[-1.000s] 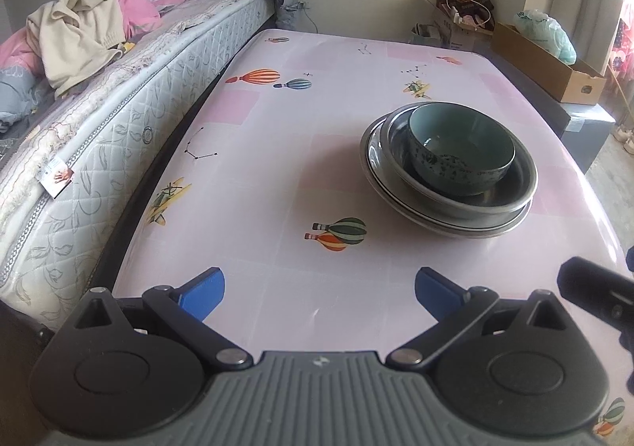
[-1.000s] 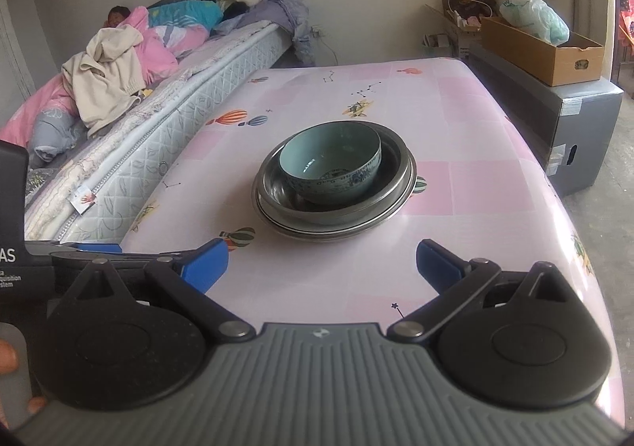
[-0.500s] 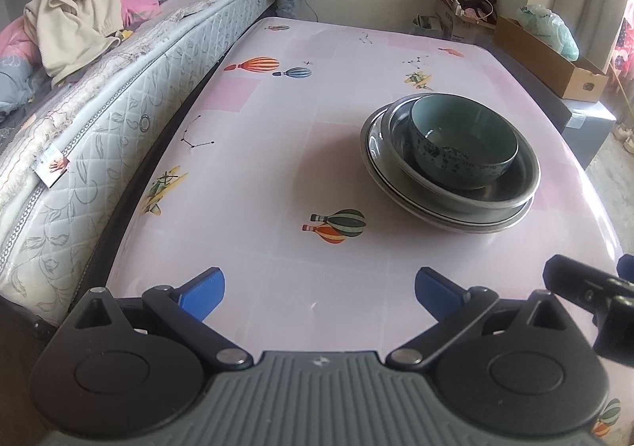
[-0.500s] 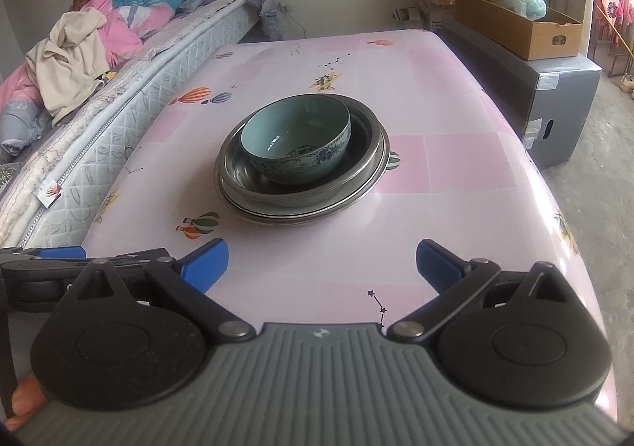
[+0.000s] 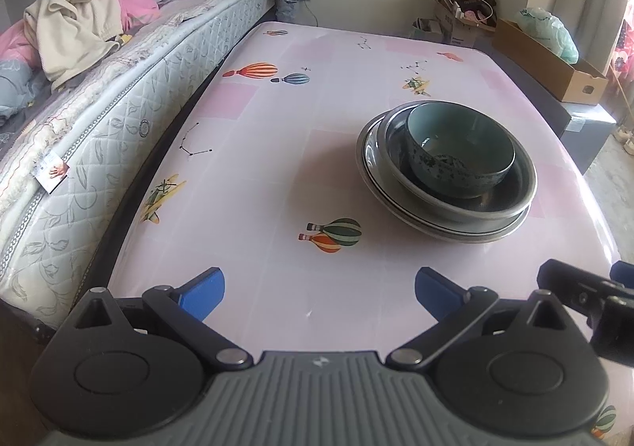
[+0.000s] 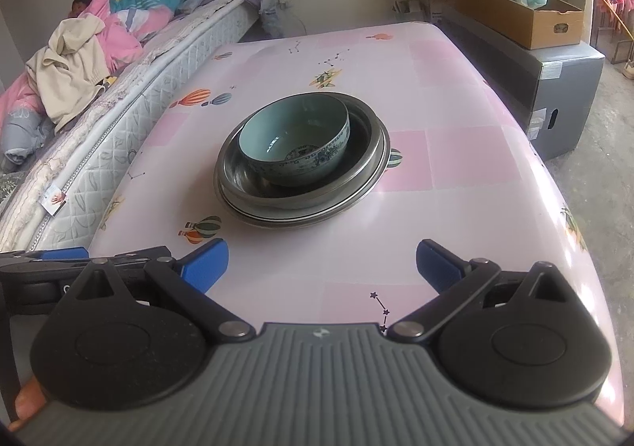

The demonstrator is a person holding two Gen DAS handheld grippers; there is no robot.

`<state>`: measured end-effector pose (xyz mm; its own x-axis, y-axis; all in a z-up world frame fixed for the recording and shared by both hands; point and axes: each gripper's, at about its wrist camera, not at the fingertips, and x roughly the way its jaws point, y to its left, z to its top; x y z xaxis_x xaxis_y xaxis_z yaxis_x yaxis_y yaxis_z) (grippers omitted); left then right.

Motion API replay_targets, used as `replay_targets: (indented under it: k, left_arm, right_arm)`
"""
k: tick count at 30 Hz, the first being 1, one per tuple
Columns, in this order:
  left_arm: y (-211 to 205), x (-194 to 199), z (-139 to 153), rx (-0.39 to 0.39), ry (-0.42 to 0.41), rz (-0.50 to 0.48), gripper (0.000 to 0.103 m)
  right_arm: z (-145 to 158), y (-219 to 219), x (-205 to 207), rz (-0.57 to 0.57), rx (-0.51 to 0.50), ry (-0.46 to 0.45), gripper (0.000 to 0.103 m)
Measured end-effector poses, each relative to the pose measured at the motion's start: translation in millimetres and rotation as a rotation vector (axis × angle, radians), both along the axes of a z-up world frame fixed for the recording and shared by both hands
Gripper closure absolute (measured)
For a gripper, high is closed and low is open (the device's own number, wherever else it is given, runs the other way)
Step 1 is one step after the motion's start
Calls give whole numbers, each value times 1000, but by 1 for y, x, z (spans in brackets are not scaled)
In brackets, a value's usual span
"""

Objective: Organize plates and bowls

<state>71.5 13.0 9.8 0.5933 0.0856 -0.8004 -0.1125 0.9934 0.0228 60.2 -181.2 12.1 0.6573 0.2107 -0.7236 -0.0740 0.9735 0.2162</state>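
While bowl (image 6: 295, 140) sits in plates (image 6: 372, 164), left tool (image 5: 319, 293), right tool (image 6: 321, 263) wide, empty.

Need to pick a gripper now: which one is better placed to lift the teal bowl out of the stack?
Right, probably. The teal bowl sits centred ahead of the open right gripper; for the open left gripper it lies off to the right.

Sitting stacked on the one pink table (image 6: 467, 168): one teal bowl (image 6: 295, 140) nesting in what look like two metal plates (image 6: 317, 204), exact count hard to tell; two grippers, left gripper (image 5: 319, 293) and right gripper (image 6: 321, 261), hovering wide apart-fingered; one cardboard box (image 6: 523, 16) showing behind.
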Motion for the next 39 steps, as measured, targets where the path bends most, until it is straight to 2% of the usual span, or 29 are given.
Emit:
replay_targets:
  k: [39]
  left_arm:
    - [-1,-1,3,-13,0,2,0]
  right_arm:
    - [2,0,0,11,2,4,1]
